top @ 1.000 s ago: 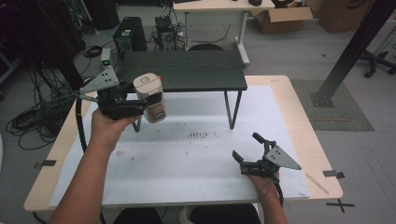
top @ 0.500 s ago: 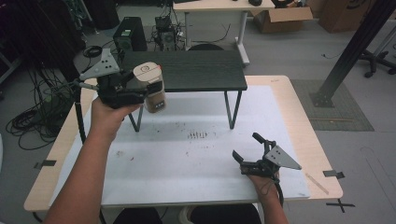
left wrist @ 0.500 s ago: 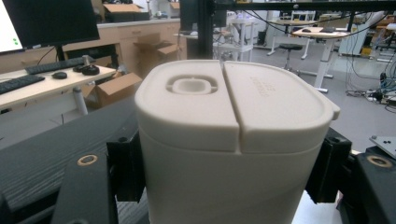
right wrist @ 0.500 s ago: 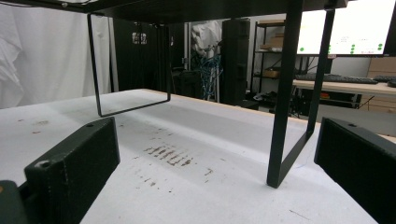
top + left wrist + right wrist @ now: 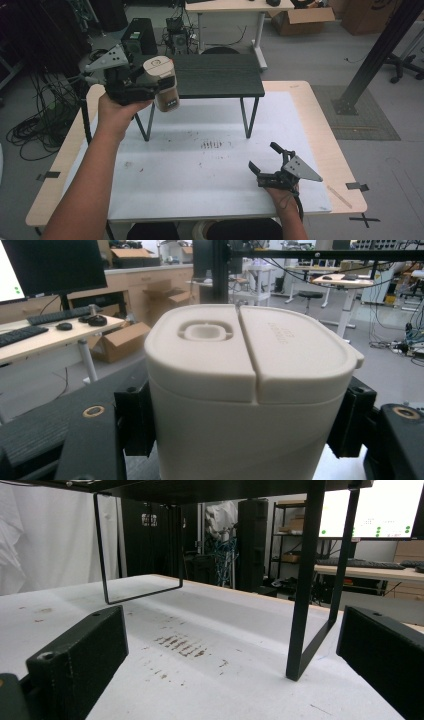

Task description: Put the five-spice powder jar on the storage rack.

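Note:
My left gripper [image 5: 159,86] is shut on a cream lidded container [image 5: 162,82] and holds it upright in the air at the left end of the black raised shelf [image 5: 220,75]. In the left gripper view the container [image 5: 250,390] sits between the two black jaws, its split lid with a square recess facing up, and the pads [image 5: 134,422] press its sides. My right gripper [image 5: 262,157] rests low on the white mat [image 5: 200,165] at the front right, jaws open with nothing between them. Its own view looks under the shelf at the metal legs [image 5: 305,580].
The shelf stands on thin black legs [image 5: 248,117] at the back middle of the mat. Dark marks [image 5: 211,145] stain the mat's centre. The wooden table edge [image 5: 345,150] rims the mat. Cables, a computer case and desks lie beyond the table.
The left hand has lifted the container and carried it up and back toward the shelf's left end. The right gripper has stayed put.

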Motion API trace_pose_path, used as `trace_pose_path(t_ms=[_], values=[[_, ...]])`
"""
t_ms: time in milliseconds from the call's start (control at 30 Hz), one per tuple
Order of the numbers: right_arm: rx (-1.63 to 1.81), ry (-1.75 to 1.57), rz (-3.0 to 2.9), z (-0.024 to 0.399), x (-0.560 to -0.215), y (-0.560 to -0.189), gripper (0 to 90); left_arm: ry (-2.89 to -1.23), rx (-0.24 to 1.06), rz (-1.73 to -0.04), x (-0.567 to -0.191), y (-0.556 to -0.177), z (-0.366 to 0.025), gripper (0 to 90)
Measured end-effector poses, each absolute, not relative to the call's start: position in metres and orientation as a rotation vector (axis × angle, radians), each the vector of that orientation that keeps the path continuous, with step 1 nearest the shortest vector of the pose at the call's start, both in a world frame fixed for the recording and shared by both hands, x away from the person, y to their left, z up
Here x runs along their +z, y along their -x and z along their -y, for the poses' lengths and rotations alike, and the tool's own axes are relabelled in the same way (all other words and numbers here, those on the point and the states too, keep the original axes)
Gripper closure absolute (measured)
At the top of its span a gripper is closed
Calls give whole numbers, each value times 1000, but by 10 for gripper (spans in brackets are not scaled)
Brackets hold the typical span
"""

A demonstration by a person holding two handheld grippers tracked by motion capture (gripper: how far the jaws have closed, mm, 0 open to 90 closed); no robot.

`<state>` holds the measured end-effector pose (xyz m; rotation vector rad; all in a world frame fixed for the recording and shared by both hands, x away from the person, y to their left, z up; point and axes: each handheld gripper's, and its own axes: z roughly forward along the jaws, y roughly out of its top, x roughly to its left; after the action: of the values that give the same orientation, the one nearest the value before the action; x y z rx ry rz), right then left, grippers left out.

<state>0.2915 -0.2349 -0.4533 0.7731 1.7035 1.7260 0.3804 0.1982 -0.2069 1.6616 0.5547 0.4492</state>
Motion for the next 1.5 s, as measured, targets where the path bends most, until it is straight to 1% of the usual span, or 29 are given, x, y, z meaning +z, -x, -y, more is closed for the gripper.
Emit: trace_pose_path(t_ms=[467, 1000, 1500], values=[[1725, -772, -1703, 235, -453, -291, 0, -1656, 475, -579, -198, -402, -201, 317], [1727, -773, -1701, 235, -453, -291, 0, -1650, 498, -653, -203, -426, -207, 318], [1729, -772, -1699, 235, -453, -291, 0, -1644, 538, -721, -209, -437, -212, 318]])
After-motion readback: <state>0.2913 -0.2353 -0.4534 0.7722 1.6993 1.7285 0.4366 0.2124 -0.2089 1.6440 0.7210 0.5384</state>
